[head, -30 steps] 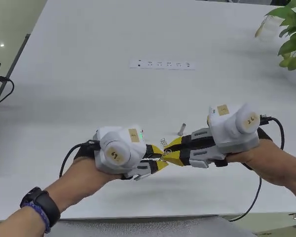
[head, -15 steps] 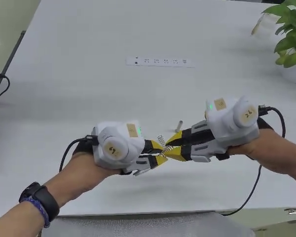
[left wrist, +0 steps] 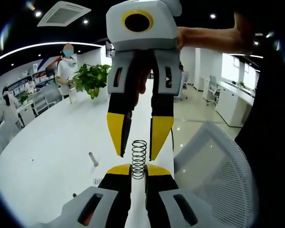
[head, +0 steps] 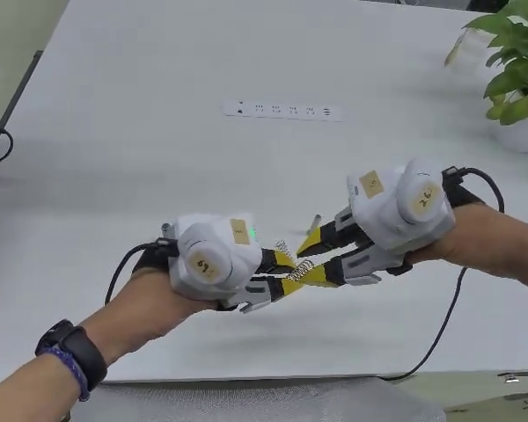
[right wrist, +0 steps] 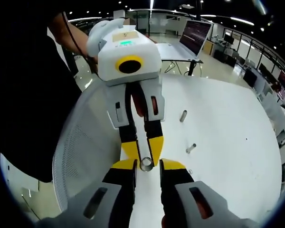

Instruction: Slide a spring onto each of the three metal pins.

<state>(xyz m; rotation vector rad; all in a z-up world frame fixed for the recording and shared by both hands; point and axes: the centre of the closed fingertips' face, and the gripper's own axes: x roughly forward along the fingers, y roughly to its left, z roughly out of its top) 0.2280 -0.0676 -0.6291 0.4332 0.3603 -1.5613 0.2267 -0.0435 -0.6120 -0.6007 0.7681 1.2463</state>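
Spring: the spring [left wrist: 139, 156] is held clear of the bench [head: 158, 132], above its near edge and roughly midway along it. One end is gripped. The other end is free.
Left gripper: the left gripper [left wrist: 138, 171] has its jaws closed down on the gripped end of the spring. Only the coil keeps the two tips apart.
Right gripper: the right gripper [left wrist: 137, 149] has its jaws parted, one on each side of the spring's free end. The left gripper view shows a gap on both sides, and the jaws hold nothing.
Alignment: the two grippers face each other tip to tip, with the spring lying along the line between them. In the right gripper view it appears end-on, as a ring between that gripper's own tips.
Pins: one pin [right wrist: 183, 115] and another pin [right wrist: 191, 148] rest on the bench, apart from each other and farther from the near edge than the grippers. Neither touches the spring.
Bench: a power strip [head: 283, 111] lies toward the far edge and a plant [head: 515, 61] stands at the far right corner.
Chair: a mesh chair back [right wrist: 85, 142] stands just off the near edge.
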